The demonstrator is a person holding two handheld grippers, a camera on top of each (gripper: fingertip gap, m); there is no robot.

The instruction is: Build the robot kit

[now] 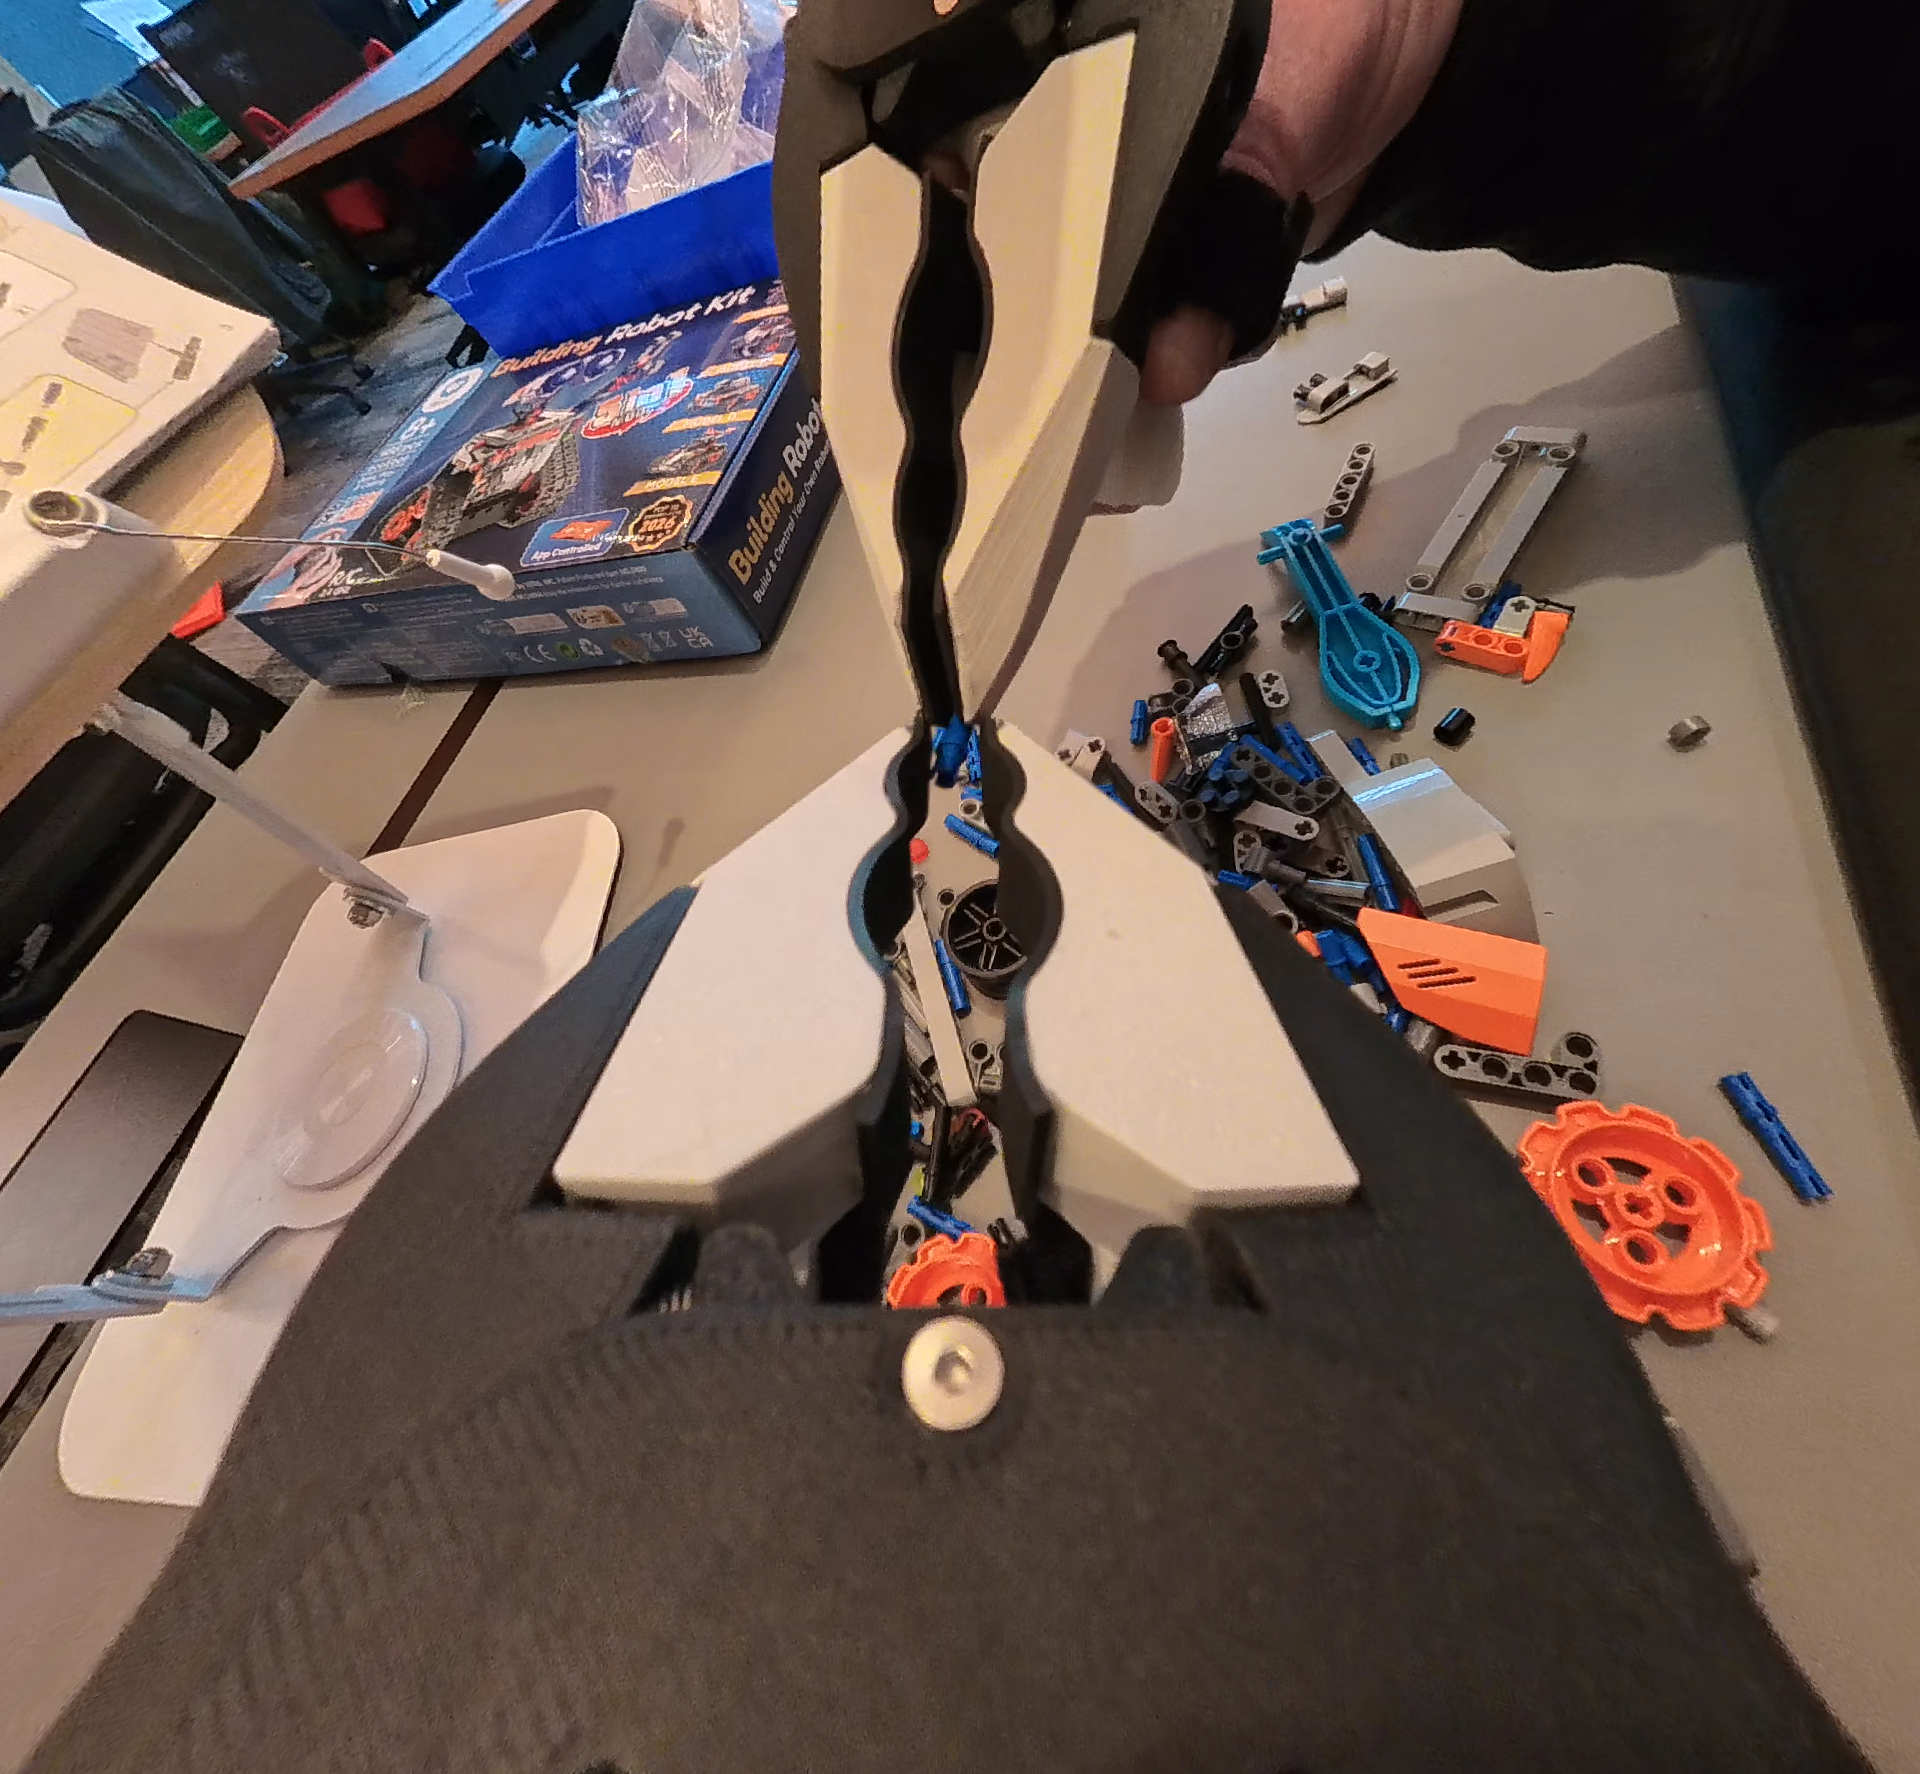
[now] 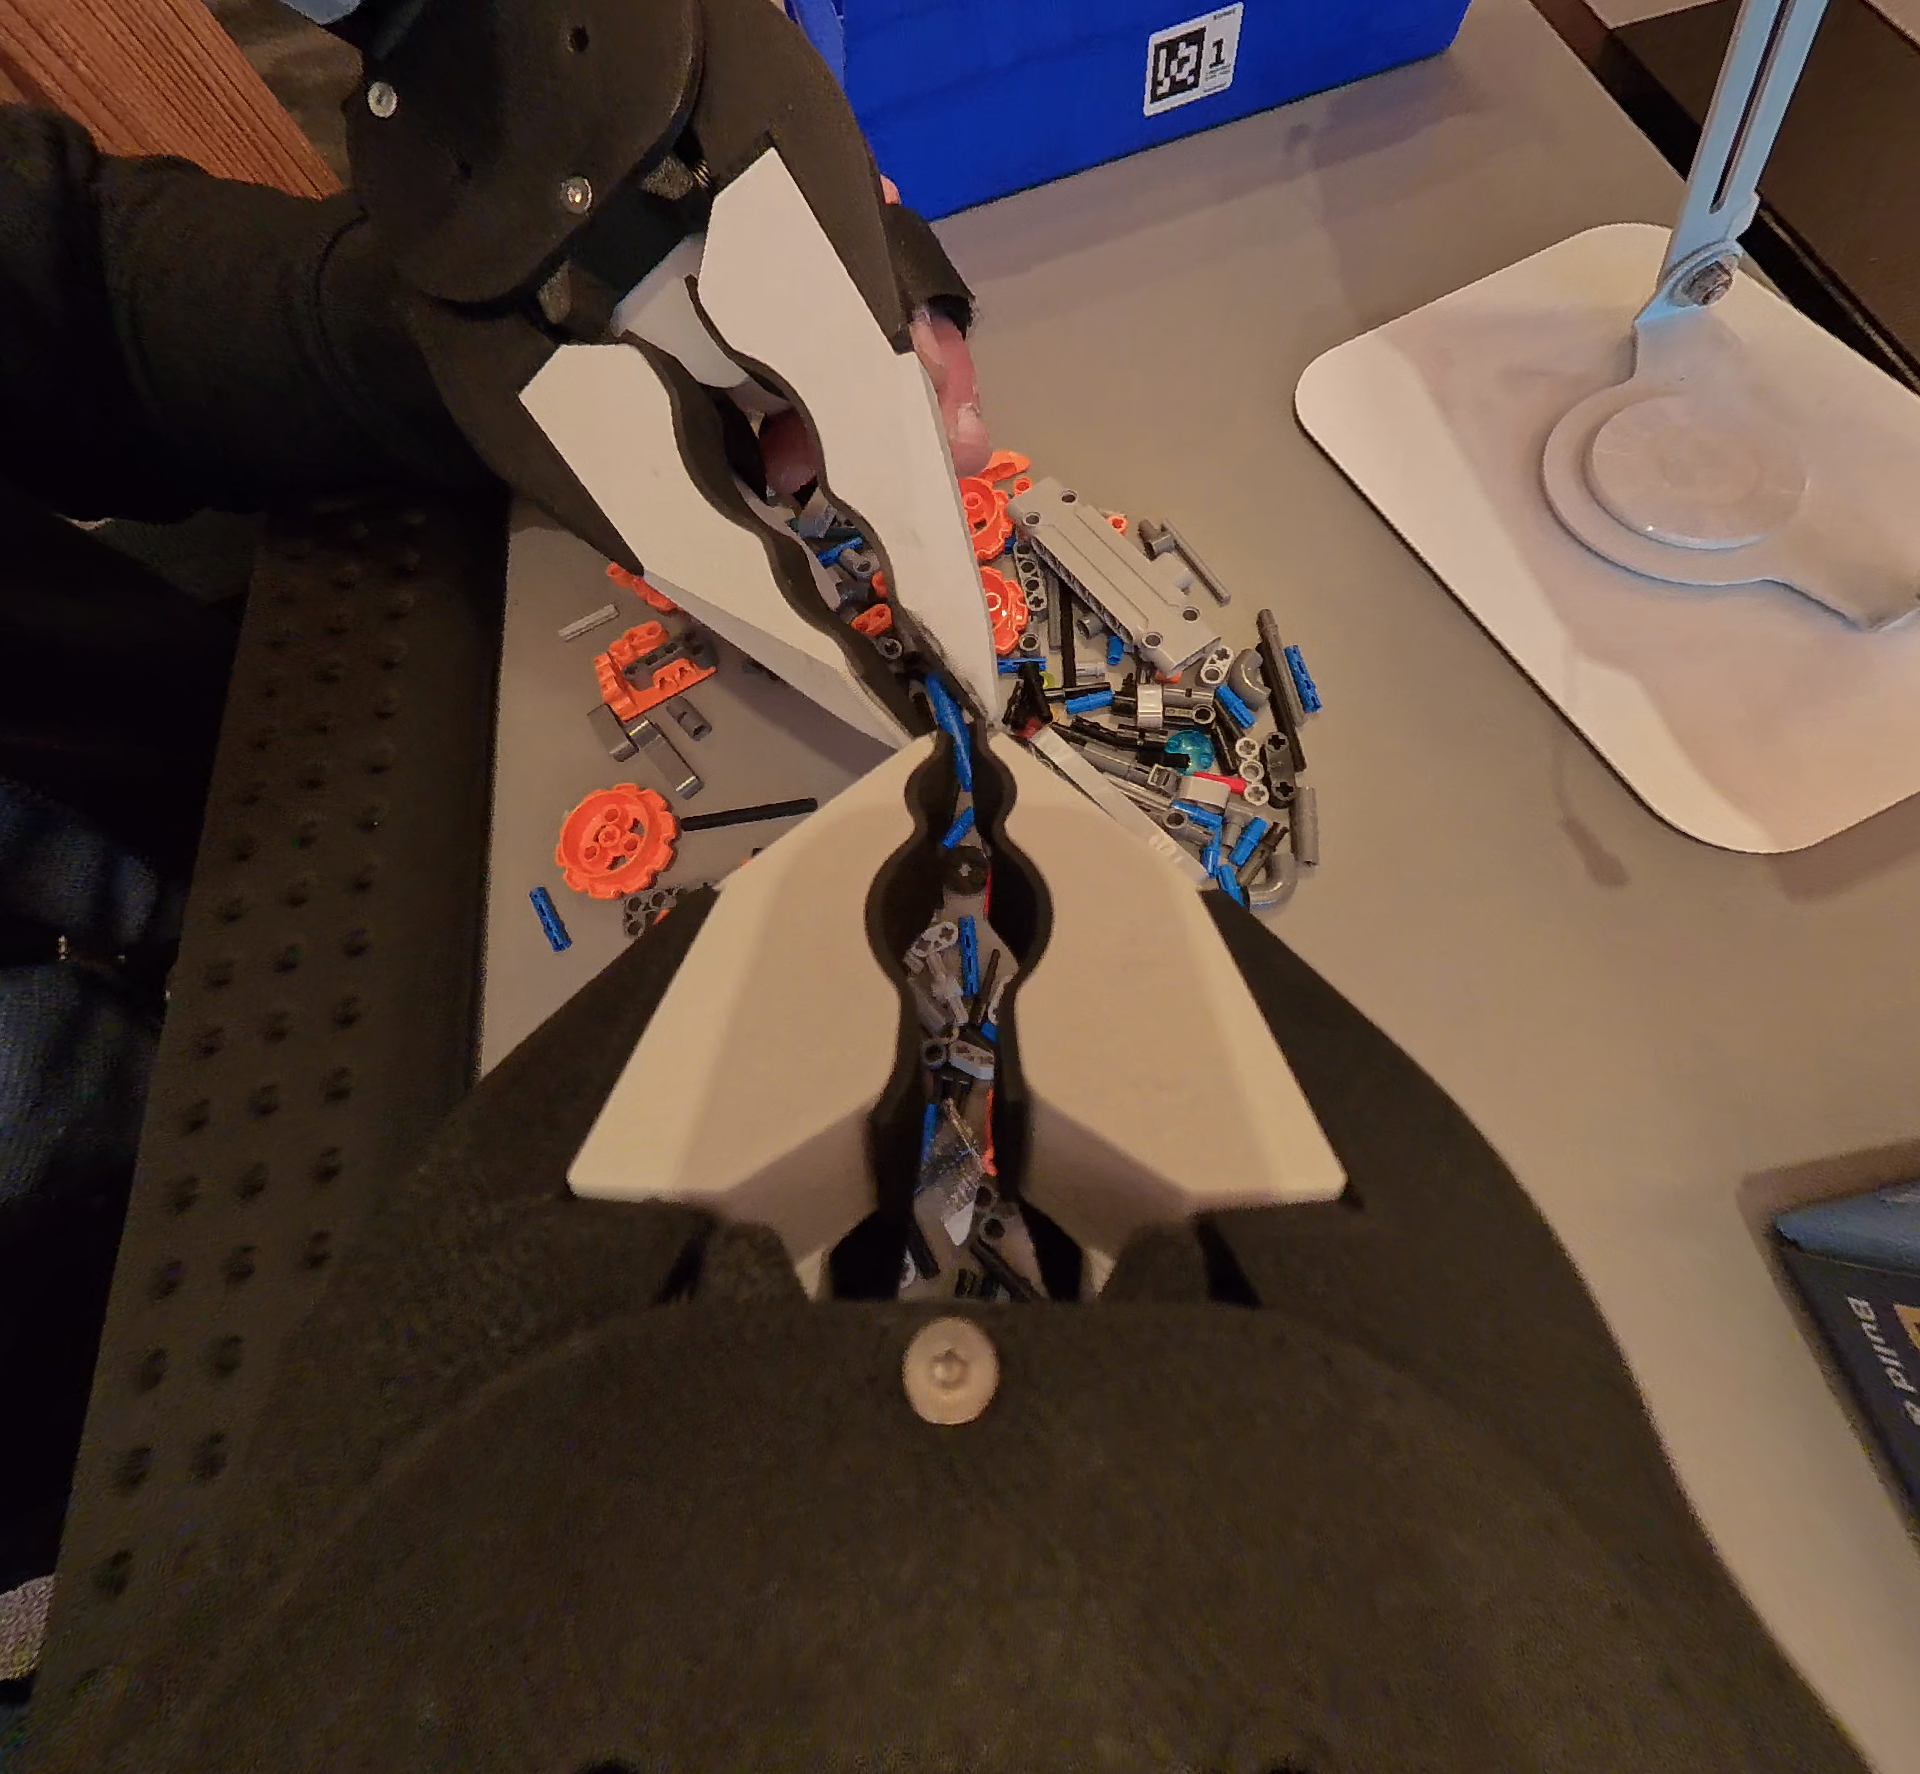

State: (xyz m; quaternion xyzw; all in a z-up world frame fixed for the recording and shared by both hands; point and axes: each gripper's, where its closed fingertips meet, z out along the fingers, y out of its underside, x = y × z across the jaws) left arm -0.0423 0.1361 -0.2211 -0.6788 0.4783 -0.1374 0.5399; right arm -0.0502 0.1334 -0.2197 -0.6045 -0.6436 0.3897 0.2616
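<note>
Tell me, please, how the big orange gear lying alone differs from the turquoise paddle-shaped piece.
The orange gear is round, toothed, with holes; the turquoise paddle-shaped piece is long and tapered, with a crossbar. The gear lies near the camera beside a blue pin; the turquoise piece lies farther off, by a long grey frame. Both rest flat on the grey table.

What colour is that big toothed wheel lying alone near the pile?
Orange; the toothed wheel shows best in the left wrist view.
</note>
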